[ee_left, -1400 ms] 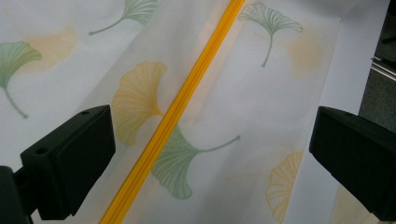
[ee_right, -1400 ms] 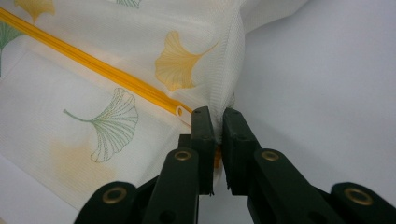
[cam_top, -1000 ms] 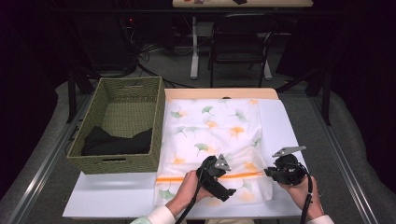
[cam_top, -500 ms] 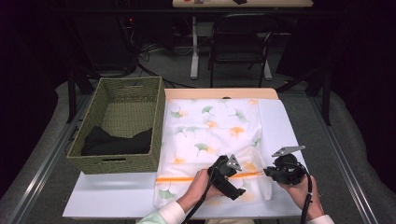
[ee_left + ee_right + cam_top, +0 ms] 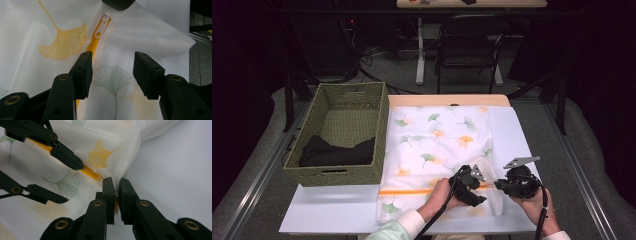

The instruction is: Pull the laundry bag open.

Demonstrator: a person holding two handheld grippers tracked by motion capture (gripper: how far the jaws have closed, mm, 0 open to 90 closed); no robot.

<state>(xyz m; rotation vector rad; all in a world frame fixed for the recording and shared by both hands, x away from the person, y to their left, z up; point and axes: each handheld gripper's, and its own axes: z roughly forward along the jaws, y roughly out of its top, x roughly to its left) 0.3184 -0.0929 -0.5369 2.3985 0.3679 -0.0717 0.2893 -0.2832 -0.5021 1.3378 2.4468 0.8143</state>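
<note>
The right tool (image 5: 116,195) pinches the white leaf-print mesh bag's (image 5: 75,142) edge beside its orange zipper (image 5: 90,173).

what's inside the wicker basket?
A folded black cloth lies at the near end of the basket; the far part shows bare woven floor. The cloth hides anything under it, and the near wall hides its front edge.

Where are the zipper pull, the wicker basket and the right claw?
zipper pull (image 5: 100,29), left gripper view, on its white tab.
wicker basket (image 5: 334,175), high view, on its near wall.
right claw (image 5: 117,185), right gripper view, midway between its tips, pinching the mesh bag (image 5: 75,135) edge.
</note>
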